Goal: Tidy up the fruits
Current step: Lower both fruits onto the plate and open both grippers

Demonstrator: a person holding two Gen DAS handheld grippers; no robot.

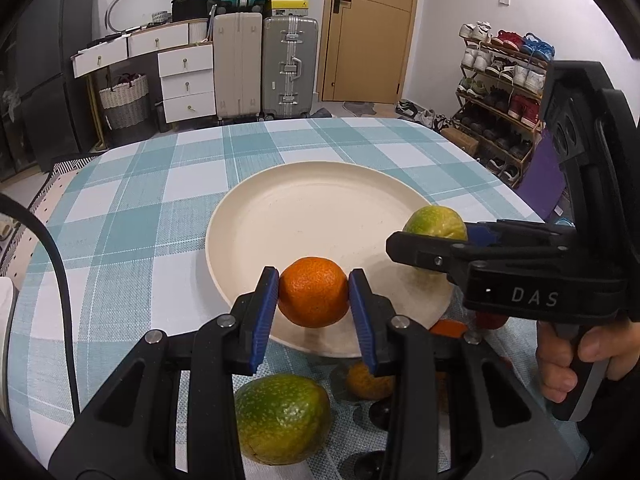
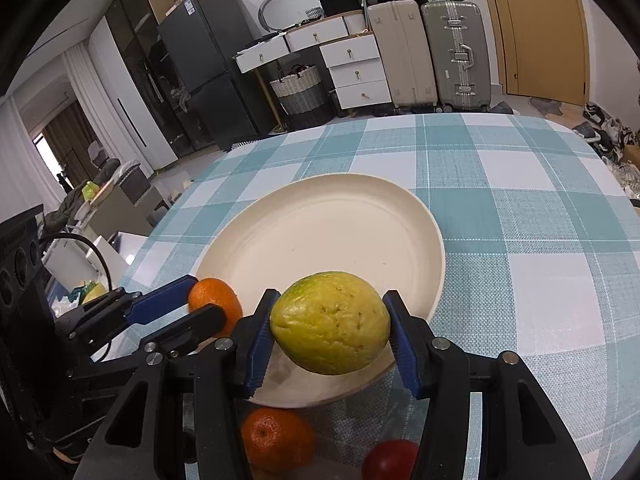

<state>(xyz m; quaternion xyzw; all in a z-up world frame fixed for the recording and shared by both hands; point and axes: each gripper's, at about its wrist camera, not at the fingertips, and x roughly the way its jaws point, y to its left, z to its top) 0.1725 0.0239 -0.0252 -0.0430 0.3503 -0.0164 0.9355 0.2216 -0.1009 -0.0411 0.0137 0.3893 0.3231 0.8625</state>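
My left gripper (image 1: 314,292) is shut on an orange mandarin (image 1: 313,292) and holds it above the near rim of the cream plate (image 1: 304,208). My right gripper (image 2: 330,324) is shut on a yellow-green fruit (image 2: 330,322) above the plate's near edge (image 2: 320,232). The right gripper (image 1: 432,240) with its fruit (image 1: 436,222) shows in the left wrist view at the plate's right side. The left gripper (image 2: 188,304) with the mandarin (image 2: 216,304) shows at the left of the right wrist view.
On the checked tablecloth (image 1: 140,220) in front of the plate lie a green-yellow fruit (image 1: 282,418), an orange mandarin (image 2: 276,440) and a red fruit (image 2: 390,460). Suitcases (image 1: 290,66), drawers and a shoe rack (image 1: 504,92) stand beyond the table.
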